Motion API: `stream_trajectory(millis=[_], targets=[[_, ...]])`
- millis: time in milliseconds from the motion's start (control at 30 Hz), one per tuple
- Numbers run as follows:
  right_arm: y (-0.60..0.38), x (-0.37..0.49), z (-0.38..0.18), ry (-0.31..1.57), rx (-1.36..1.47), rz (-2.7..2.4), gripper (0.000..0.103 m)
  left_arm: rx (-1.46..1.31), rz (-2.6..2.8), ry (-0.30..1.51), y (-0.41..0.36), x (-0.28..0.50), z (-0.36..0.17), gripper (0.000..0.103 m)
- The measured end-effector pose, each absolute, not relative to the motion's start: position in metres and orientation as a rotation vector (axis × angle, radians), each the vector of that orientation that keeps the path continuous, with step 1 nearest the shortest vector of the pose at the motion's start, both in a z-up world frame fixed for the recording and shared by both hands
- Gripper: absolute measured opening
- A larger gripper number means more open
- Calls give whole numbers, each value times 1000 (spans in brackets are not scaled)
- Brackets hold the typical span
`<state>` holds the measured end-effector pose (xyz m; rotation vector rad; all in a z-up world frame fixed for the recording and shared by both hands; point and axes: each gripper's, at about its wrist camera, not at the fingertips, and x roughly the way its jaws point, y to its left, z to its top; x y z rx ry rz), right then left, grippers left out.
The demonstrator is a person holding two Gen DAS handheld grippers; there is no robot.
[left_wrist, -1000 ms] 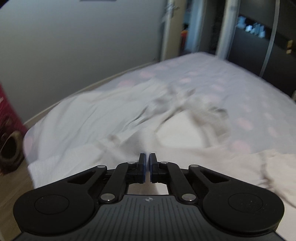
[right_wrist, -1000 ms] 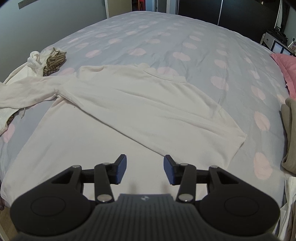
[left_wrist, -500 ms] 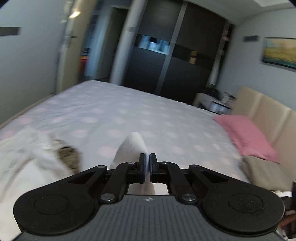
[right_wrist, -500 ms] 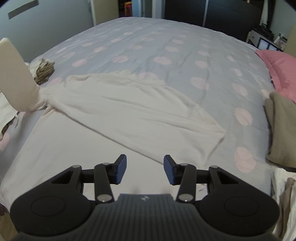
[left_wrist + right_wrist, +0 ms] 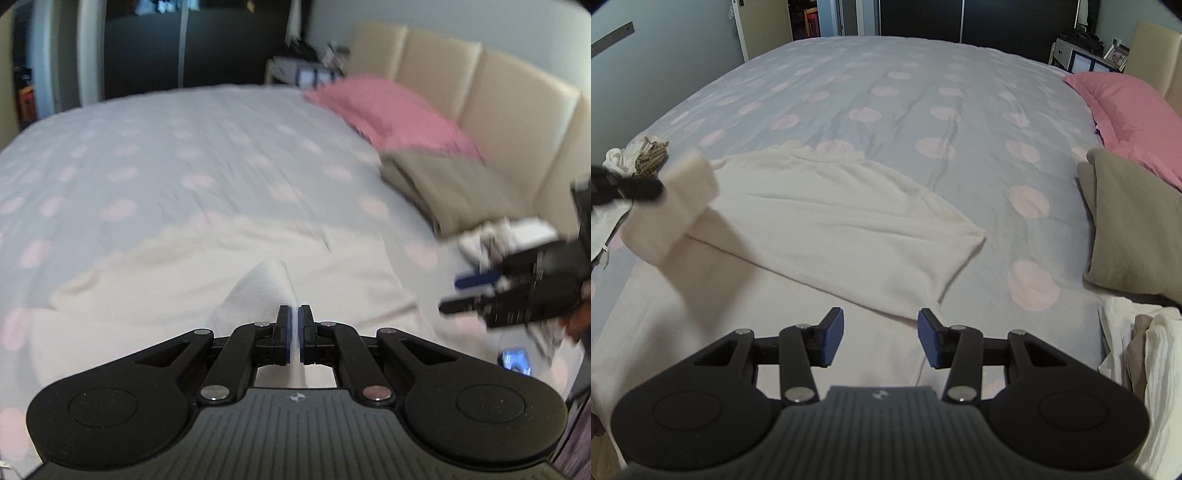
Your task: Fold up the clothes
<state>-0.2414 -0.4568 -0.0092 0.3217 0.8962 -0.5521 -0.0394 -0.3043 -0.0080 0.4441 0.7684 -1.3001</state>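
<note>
A cream long-sleeved top (image 5: 827,221) lies spread on the bed, one sleeve folded across its body. My left gripper (image 5: 294,334) is shut on the other sleeve (image 5: 264,286) and holds it lifted above the top; that sleeve (image 5: 670,212) and the left gripper (image 5: 626,188) show at the left edge of the right wrist view. My right gripper (image 5: 881,341) is open and empty, just above the top's near part; it also shows at the right of the left wrist view (image 5: 476,291).
The bed cover (image 5: 905,92) is grey with pink dots. A pink pillow (image 5: 1126,110) and a folded tan garment (image 5: 1134,225) lie at the right. White clothes (image 5: 1145,354) are piled near right. A small crumpled pile (image 5: 639,158) sits at the left.
My left gripper has swung to the right with the sleeve, lifting it up and over the top. My right gripper has stayed open and shifted slightly.
</note>
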Motion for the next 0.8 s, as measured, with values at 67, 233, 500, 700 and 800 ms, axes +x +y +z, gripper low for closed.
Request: stream_trajectory(millis=[67,233,500,700,800], targets=[[-456,-240,-12,904,320,-542,48,471,-1310,789,-310,-46,-19,3],[-453,-235,-17,918,308,-521,48,479,-1331,791,-301,-52,-21,26],[-447,-220,-20,886,344,-463,48,482,-1191,753,-271,-14,-13,41],[-425,-183,-20,885,306,-346,48,462,-1073,800,-240,26,-21,41],[-413,-157,-23,902,299,-288,48,458,-1028,817,-221,42,-25,41]])
